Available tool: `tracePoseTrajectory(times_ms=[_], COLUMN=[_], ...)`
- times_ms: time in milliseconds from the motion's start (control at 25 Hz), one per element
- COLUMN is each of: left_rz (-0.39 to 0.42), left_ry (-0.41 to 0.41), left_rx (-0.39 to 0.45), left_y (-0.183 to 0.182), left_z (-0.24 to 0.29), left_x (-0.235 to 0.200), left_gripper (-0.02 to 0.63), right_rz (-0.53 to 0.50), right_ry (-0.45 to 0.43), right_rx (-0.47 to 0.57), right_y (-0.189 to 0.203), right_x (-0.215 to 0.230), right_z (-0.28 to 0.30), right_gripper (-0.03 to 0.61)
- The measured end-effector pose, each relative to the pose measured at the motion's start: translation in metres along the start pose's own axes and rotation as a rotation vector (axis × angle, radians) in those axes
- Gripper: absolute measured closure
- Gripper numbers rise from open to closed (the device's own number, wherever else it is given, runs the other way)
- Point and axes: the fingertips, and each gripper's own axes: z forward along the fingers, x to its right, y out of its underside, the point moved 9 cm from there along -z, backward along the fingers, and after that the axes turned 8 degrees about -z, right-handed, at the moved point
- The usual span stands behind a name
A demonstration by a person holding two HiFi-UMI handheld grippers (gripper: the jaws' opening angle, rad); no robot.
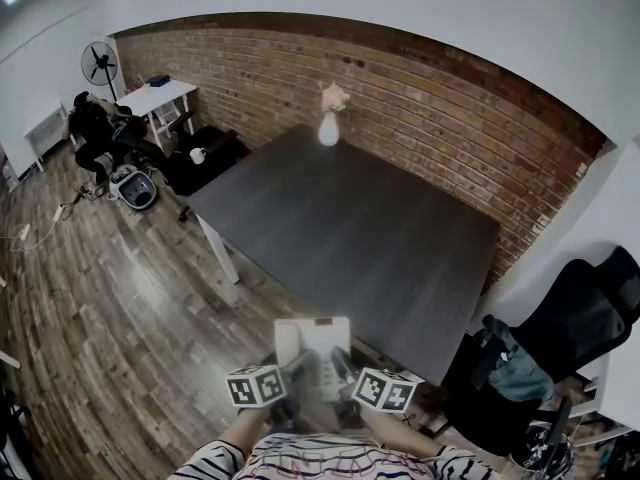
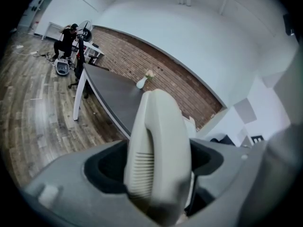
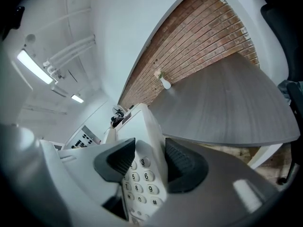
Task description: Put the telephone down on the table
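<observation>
You hold the cream-coloured plastic push-button telephone (image 1: 312,346) in the air close in front of your chest, one hand-held gripper on each side of it. It is not on the dark grey rectangular surface (image 1: 350,228). In the head view it hangs by the near edge, with the brown wooden plank floor (image 1: 110,308) to its left.

Your left hand-held gripper (image 2: 158,162) pinches the telephone on the side where the rounded cream handset (image 2: 158,126) lies. The handset's slotted grille sits right between the dark jaw pads, and the jaws stand wide around it. The marker cube (image 1: 256,385) on this hand-held gripper shows at the bottom of the head view, just left of the telephone.

Your right hand-held gripper (image 3: 147,163) pinches the other side. Its two dark ribbed pads press on the edge of the body next to the number keypad (image 3: 142,181), whose round buttons face that camera. Its marker cube (image 1: 385,389) sits just right of the telephone.

Both hand-held grippers tilt a little downward toward the surface. The surface stretches away to the red brick wall (image 1: 430,98). At its far edge a small white vase (image 1: 328,129) with a pale pink flower stands upright, well apart from the telephone. A black office chair (image 1: 585,318) stands at the right of the surface.
</observation>
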Motion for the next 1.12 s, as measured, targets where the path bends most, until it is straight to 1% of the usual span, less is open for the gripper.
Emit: tracePoseTrajectory(times_ms=[360,520,680,880,1120], left_rz=[0.024,0.03,0.031,0.01,0.003], left_ry=[0.032,0.044,0.048,0.05,0.047], left_rx=[-0.023,-0.028,-0.043,-0.042,-0.031], left_y=[-0.101,-0.136,-0.162,-0.181,-0.214], left_z=[0.009,0.011,0.015,0.031,0.058], left_x=[-0.06,-0.084,-0.103,-0.117,-0.124], left_gripper=[0.239,0.239,0.239,0.238,0.238], right_rz=[0.019,0.028,0.045,0.044,0.069], right_ry=[0.029,0.026,0.035,0.04,0.016], right_rx=[0.034,0.047,0.054,0.037,0.03], right_y=[-0.022,-0.029,-0.032,-0.044,-0.074], right_x=[-0.045,-0.065,-0.075,-0.071,-0.059], right_z=[0.099,0.135,0.164,0.191,0.224], right_gripper=[0.385,0.385,0.383,0.383,0.385])
